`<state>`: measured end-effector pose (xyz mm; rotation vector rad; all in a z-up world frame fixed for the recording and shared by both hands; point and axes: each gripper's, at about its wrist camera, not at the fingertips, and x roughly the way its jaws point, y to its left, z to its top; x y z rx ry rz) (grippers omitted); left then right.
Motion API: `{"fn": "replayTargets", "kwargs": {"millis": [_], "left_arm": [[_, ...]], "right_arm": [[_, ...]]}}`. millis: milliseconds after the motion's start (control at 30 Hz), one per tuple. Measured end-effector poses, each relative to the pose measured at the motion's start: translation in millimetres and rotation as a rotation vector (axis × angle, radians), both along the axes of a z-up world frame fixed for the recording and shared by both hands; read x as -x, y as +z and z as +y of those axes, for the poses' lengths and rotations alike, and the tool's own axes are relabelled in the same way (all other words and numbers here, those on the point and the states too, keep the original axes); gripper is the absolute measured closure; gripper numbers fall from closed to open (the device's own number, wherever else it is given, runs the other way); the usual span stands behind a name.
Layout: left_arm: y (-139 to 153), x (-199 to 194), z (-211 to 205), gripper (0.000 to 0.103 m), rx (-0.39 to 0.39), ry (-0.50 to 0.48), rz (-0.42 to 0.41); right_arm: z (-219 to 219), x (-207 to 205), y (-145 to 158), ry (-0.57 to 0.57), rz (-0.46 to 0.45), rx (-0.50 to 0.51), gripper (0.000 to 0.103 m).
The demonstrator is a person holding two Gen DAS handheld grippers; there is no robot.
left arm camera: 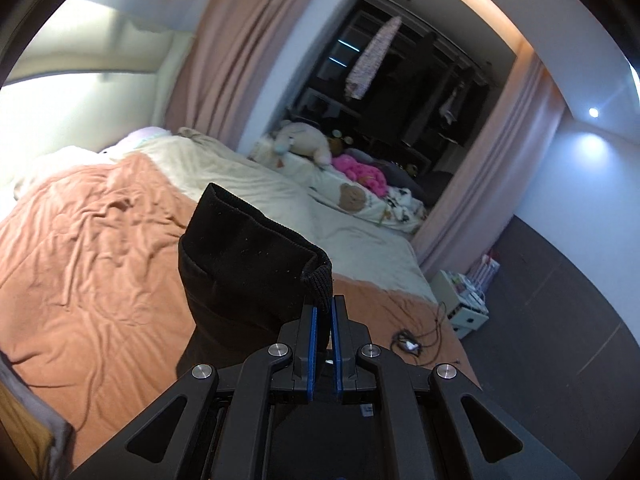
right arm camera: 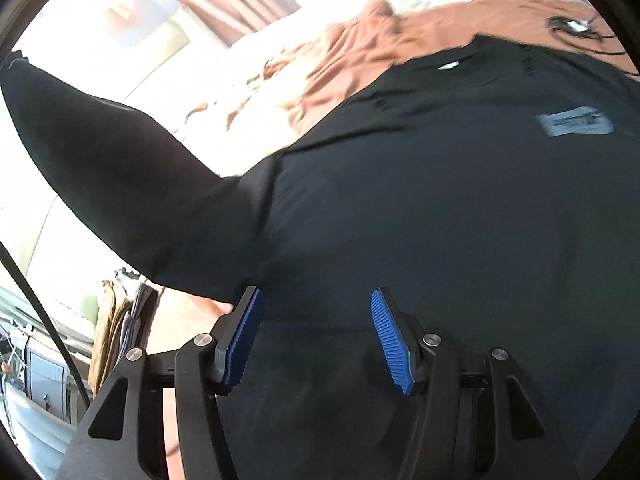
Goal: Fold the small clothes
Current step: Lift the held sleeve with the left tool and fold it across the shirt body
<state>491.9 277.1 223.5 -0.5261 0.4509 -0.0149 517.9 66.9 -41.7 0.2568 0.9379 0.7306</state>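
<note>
Here, your left gripper (left arm camera: 324,312) has its fingers (left arm camera: 314,328) pinched together on the ribbed cuff of the black garment (left arm camera: 248,264), and the sleeve stands up from the pinch toward eleven o'clock in the left wrist view, lifted clear of the orange blanket (left arm camera: 92,240) on the bed. A cream cover (left arm camera: 248,188) lies beyond the blanket at twelve o'clock, with a plush toy (left arm camera: 304,140) and a pink bundle (left arm camera: 360,172) past it toward one o'clock. A small white cabinet (left arm camera: 464,304) stands on the floor at three o'clock.

Your right gripper (right arm camera: 316,320) has its fingers (right arm camera: 390,344) spread apart, nothing pressed between the blue pads. The garment's black body (right arm camera: 440,208) fills the right wrist view behind them, spread over the blanket (right arm camera: 360,52), with a grey label (right arm camera: 574,122) at two o'clock. One sleeve (right arm camera: 120,184) rises off toward ten o'clock. Whether the pads touch the cloth, you cannot tell.
</note>
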Motion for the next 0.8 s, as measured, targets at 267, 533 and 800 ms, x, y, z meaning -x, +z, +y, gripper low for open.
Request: {"fn": "replayTargets", "kwargs": {"millis": [267,533,800], "left_arm": [[-9.8,-45.9,-73.0,0.097,-0.002,-0.1,0.029],[-29.4,-98.1,-146.2,0.097,-0.031,-0.169,0.107],[-67.9,-126.5,-191.7,0.097,-0.019,-0.221,0.168]], "right_arm": [[-89.4,-6.2,9.3,-0.095,-0.05,-0.031,0.048],[-158.2,-8.6,-4.6,-0.197,-0.057,-0.045,0.042],[-228.3,6.0,-9.4,-0.268,-0.046,-0.065,0.042]]}}
